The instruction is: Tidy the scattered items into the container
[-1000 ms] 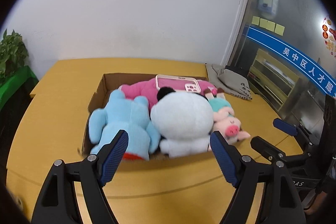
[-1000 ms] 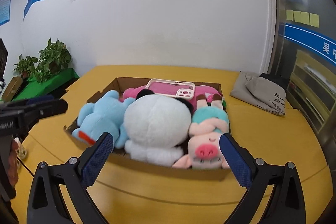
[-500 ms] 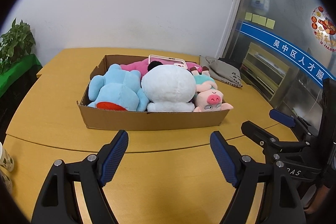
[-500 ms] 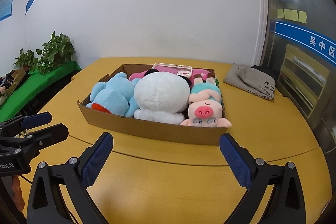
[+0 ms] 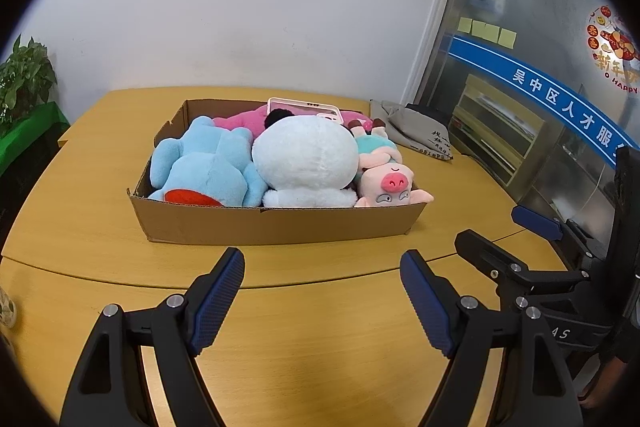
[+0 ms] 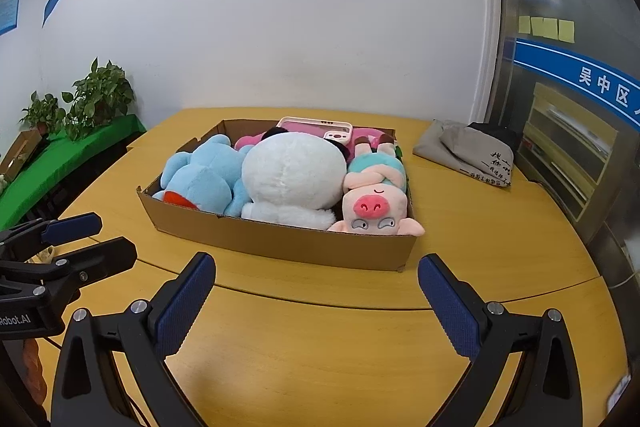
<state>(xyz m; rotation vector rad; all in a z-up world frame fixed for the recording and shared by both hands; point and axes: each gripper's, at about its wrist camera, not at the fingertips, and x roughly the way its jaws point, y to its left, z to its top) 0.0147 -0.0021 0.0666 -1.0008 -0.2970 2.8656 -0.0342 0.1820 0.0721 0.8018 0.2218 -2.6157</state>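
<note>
While both tools hang back over the near edge, the yellow bench (image 5: 320,339) fills most of the room's middle, with the cardboard box (image 5: 276,227) sitting at its centre, at twelve o'clock from each tool. Packed side by side in the box lie a white plush (image 5: 306,159) in the middle, a blue plush (image 5: 204,167) at its nine o'clock and a pink pig plush (image 5: 386,183) at its three o'clock, snout toward the near wall. Behind them, at twelve o'clock, a pink plush (image 5: 240,119) carries a pink phone case (image 5: 304,107) on top. A grey bag (image 6: 468,151) rests on the bench at about two o'clock from the box, well apart from it. The left hand-held gripper (image 5: 322,267) is spread wide and holds nothing; the right hand-held gripper (image 6: 316,271) is likewise wide and bare, both short of the box.
</note>
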